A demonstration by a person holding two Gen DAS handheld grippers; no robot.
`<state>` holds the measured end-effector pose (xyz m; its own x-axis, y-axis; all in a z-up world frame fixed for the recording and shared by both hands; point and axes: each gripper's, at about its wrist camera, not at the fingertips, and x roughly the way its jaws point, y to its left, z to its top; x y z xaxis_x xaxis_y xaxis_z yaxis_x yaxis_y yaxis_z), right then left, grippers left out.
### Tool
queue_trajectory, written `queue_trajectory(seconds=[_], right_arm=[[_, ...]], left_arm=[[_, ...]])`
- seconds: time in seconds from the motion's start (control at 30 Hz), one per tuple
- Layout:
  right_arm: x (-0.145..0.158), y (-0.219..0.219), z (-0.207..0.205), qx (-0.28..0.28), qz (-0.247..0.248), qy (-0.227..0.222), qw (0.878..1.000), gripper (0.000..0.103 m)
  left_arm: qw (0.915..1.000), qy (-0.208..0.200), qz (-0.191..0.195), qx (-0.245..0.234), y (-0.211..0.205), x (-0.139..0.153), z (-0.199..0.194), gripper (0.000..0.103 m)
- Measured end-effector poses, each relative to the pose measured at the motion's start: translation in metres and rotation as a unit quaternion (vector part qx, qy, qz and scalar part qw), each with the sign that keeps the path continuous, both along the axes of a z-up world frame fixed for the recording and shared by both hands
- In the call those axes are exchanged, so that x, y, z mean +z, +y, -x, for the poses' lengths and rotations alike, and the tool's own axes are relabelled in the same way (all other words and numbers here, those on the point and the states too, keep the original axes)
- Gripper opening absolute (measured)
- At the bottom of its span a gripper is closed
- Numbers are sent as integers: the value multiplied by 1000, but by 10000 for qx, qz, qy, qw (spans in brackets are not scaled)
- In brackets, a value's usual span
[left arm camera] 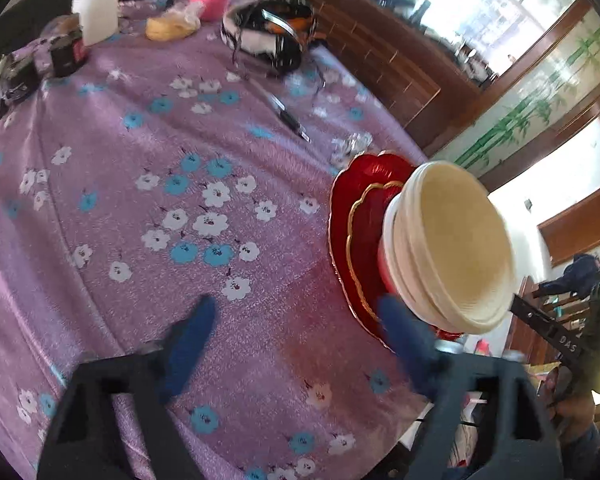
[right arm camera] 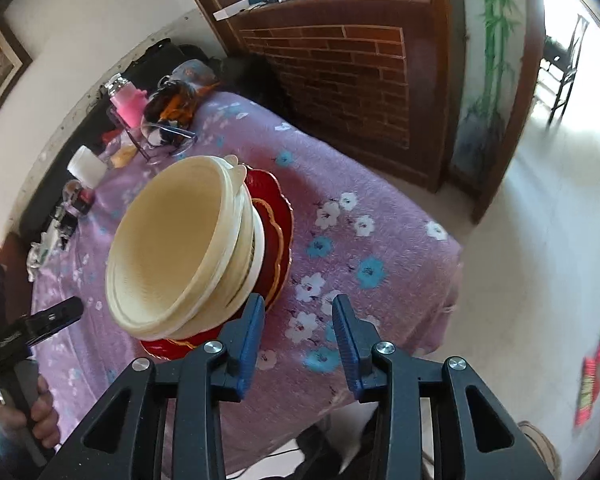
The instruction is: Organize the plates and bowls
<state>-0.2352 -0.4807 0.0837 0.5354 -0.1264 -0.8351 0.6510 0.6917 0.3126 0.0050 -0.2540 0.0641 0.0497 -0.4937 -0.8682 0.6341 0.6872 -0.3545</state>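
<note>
Cream bowls (right arm camera: 172, 248) sit stacked on red plates (right arm camera: 274, 236) — left gripper (left arm camera: 296, 344) at four o'clock, right gripper (right arm camera: 298, 320) at five, both released, grasping nothing.

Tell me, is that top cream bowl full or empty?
Empty: the top bowl shows only its bare cream inside in both views.

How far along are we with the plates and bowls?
Done, by the look of it: the cream bowls sit nested in one stack on the red plates, near the edge of the table. In hand: nothing. The left gripper and right gripper are open, nothing between their fingers. Left: I see no other plate or bowl loose on the cloth.
</note>
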Motion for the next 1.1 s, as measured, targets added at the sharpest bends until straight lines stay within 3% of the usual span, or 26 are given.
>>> queue_trajectory(seconds=[0.07,0.23,0.3,0.37,0.47,0.53,0.6,0.87,1.1], right_arm=[[-5,-3,-6,126,-41,21,9999,38],[-19,-15,-23,377,-266,37,9989,38],[-23,-19,-29,479,-293,63,9984,38],[-28,-23,-35,548,-348,117,9978,29],[-37,-30,-43,663,-439,199,9966,16],[-41,-33,-47,741,-513,213,9957,15],[-44,-33,-53,859,-536,221,9946,11],[-44,-30,-67,1203,-323,297,9918,9],[-43,-5,-93,1741,-308,348,9836,9]], left_arm=[[9998,135,-102,-81,-12,-7,-3,47],[9993,4,-229,-296,-33,-18,-1,45],[9991,-24,-268,-338,-41,-22,-3,35],[9988,45,-303,-372,-48,-29,-7,24],[9986,55,-370,-377,-59,-36,-10,21],[9980,-20,-470,-411,-67,-41,-10,19],[9985,0,-328,-443,-71,-44,-11,9],[9982,-324,-436,-242,-65,-40,-2,10],[9978,-379,-409,349,-11,-33,-7,9]])
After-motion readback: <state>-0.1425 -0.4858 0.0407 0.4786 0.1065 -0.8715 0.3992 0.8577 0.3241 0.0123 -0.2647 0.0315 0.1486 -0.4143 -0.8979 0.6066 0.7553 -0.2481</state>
